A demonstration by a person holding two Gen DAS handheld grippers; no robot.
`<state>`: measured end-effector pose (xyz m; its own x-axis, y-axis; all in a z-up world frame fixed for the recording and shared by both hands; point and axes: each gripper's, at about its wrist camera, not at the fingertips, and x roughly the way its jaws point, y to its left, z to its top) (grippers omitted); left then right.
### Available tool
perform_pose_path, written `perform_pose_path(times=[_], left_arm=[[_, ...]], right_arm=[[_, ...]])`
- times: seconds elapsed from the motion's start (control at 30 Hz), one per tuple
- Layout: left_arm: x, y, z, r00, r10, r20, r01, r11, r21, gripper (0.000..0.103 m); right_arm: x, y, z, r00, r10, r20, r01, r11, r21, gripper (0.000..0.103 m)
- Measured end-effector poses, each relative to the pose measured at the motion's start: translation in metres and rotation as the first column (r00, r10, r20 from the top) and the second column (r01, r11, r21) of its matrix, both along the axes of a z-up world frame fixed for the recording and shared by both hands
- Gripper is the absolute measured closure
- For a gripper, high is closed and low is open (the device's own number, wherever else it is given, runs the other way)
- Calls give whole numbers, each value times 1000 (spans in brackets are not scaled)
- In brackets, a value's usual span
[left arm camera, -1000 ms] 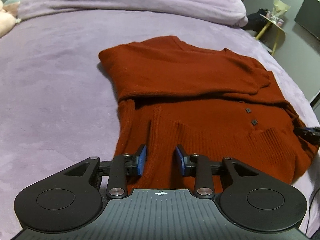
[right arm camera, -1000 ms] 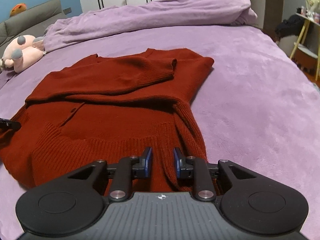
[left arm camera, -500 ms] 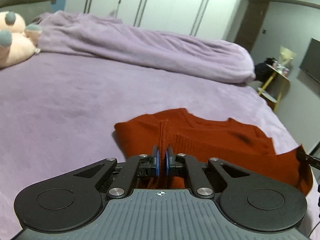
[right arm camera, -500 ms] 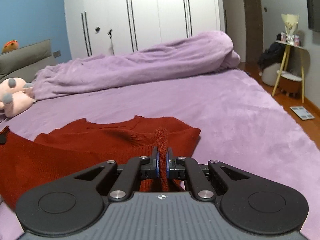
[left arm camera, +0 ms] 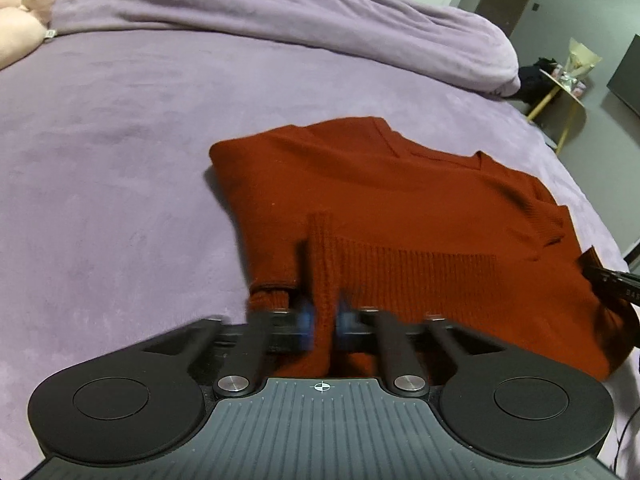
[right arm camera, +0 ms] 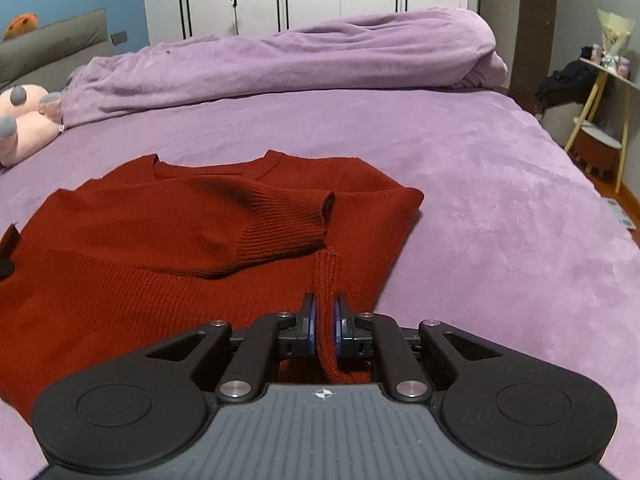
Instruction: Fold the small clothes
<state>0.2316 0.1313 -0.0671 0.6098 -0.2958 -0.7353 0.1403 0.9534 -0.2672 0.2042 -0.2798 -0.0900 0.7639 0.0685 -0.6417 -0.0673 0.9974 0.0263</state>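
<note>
A rust-red knitted sweater (left arm camera: pixel 400 200) lies on the purple bed, its sleeves folded across the body. My left gripper (left arm camera: pixel 323 316) is shut on a pinch of the ribbed hem at the sweater's left side, blurred by motion. In the right wrist view the same sweater (right arm camera: pixel 160 240) shows a ribbed cuff (right arm camera: pixel 296 220) lying on top. My right gripper (right arm camera: pixel 325 320) is shut on a fold of the ribbed hem at the right side. The hem is lifted off the bed and stretches between both grippers, over the lower body. The right gripper's tip (left arm camera: pixel 612 280) shows at the left view's right edge.
A bunched purple duvet (right arm camera: pixel 280 64) lies across the far side of the bed (right arm camera: pixel 500 220). A pink plush toy (right arm camera: pixel 24 128) sits at the far left. A small side table (right arm camera: pixel 600 80) with clutter stands beyond the bed's right edge, white wardrobes behind.
Both grippers went from open around the hem to shut on it, then lifted it and carried it toward the sweater's collar end, so the lower half now lies doubled over.
</note>
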Motion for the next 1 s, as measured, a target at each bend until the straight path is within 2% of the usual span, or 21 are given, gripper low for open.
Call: perform_pose_path(times=[0.07,0.13,0.2,0.3,0.4,0.53,0.63,0.77,0.83,0.87,0.9,0.93,0.97,1.0], left_arm=[[-5,-1,10,999,7,37,-7,1000,7,94],[-10,-2,36,993,7,120,-7,1000,7,94],[-7,1,62,982,20,185,-16,1000,-21,94],[14,2,90,962,45,269,-43,999,-11,94],[49,-3,99,949,90,301,-99,995,12,94],[91,-17,85,941,131,313,-167,982,93,94],[115,-28,63,945,164,284,-208,969,133,94],[128,-34,24,952,199,231,-249,945,211,93],[130,-33,12,954,209,215,-259,936,239,89],[129,-30,7,950,240,200,-287,922,261,84],[128,-26,6,945,265,190,-309,913,265,84],[123,-24,7,936,291,196,-335,908,251,81],[115,-22,11,925,315,213,-361,904,230,80],[107,-25,17,918,319,234,-367,907,204,75]], right_arm=[[-2,3,4,1000,8,20,-8,999,-32,98],[-4,5,17,996,-9,88,15,997,-71,99],[2,0,33,989,-45,143,52,998,-44,99],[21,0,53,970,-102,220,115,992,-45,99],[53,3,64,953,-160,255,176,983,-42,99],[98,14,57,946,-186,266,218,971,-94,99],[123,22,43,945,-205,256,245,960,-134,99],[142,32,21,948,-217,234,266,942,-205,98],[147,36,11,949,-212,232,267,934,-236,97],[148,37,8,949,-219,225,273,931,-245,95],[146,38,8,944,-239,228,293,926,-239,95],[140,39,9,938,-246,245,300,930,-214,89],[134,41,11,937,-238,257,289,940,-182,88],[127,47,13,942,-210,261,253,957,-144,88]])
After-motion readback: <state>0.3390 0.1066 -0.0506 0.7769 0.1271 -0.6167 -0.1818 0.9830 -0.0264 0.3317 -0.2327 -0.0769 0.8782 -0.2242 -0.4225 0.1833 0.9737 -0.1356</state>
